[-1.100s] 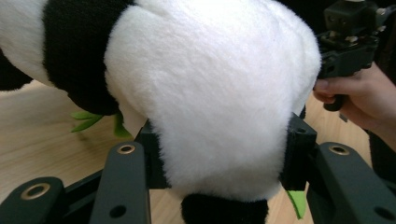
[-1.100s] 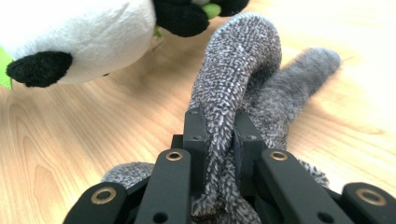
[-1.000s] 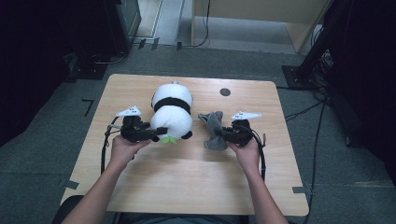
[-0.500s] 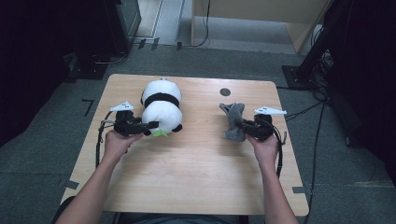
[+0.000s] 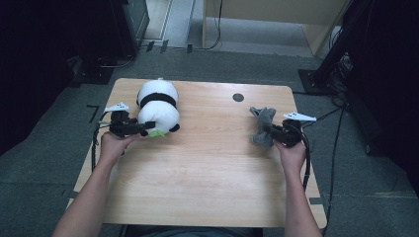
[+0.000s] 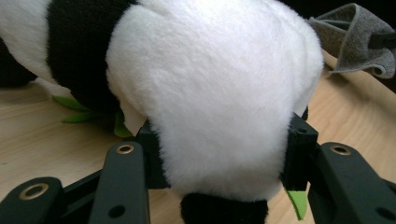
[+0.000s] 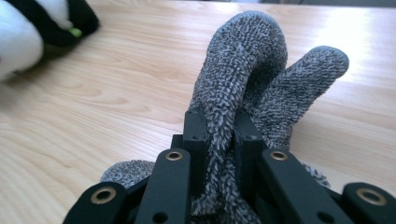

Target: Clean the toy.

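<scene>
Wooden table; plush panda hides left hand-held gripper pads.

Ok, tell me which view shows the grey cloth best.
The right gripper view: the cloth fills the middle, pinched between the right tool's jaws. The high view shows it small at the table's right. The left gripper view catches a corner.
</scene>
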`<state>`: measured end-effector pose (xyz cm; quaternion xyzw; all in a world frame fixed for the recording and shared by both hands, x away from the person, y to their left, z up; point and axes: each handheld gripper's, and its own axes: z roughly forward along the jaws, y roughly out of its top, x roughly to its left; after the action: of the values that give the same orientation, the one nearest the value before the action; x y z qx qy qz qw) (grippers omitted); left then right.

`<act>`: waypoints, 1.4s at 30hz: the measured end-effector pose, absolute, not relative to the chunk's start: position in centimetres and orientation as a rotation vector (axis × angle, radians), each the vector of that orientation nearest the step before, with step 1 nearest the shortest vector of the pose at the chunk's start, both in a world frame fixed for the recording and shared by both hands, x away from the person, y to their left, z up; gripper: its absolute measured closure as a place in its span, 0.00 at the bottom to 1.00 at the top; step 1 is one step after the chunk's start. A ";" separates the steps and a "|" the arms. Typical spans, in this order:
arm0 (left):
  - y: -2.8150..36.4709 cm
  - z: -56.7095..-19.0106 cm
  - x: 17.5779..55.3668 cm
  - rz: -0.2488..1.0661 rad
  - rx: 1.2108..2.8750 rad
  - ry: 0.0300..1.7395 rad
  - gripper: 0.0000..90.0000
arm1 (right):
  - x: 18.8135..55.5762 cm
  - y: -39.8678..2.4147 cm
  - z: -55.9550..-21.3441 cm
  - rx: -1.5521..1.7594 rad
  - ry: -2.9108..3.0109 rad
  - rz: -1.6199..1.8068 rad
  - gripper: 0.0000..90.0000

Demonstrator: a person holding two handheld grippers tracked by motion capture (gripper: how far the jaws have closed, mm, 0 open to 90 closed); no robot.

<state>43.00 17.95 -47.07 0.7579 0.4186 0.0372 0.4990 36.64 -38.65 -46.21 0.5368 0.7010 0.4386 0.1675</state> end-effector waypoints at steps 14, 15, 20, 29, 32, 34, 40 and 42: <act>19.1 -48.3 43.9 0.115 1.851 1.052 0.48 | 37.9 -39.5 -49.7 1.600 2.020 1.145 0.85; 19.0 -48.3 43.9 0.119 1.852 1.048 0.47 | 38.0 -39.5 -49.8 1.600 2.028 1.139 0.84; 18.9 -48.4 43.9 0.128 1.867 1.038 0.35 | 38.1 -39.6 -50.3 1.613 2.029 1.148 0.72; 18.4 -47.8 43.6 0.171 1.922 1.030 0.19 | 37.9 -39.7 -49.7 1.631 2.015 1.188 0.43; 18.3 -47.5 43.4 0.197 1.951 1.023 0.16 | 37.6 -39.6 -49.1 1.626 2.003 1.210 0.41; 18.2 -47.3 43.2 0.209 1.961 1.028 0.15 | 37.4 -39.4 -48.6 1.624 2.000 1.239 0.39; 18.0 -47.1 43.0 0.197 1.974 1.057 0.08 | 37.0 -38.9 -47.8 1.604 2.012 1.268 0.35; 18.0 -46.9 42.9 0.203 1.954 1.073 0.06 | 36.9 -38.6 -47.6 1.597 2.026 1.252 0.35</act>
<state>42.91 18.04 -46.93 0.7855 0.4313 0.0814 0.4363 36.88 -38.64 -47.62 0.5518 0.6999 0.4324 0.1365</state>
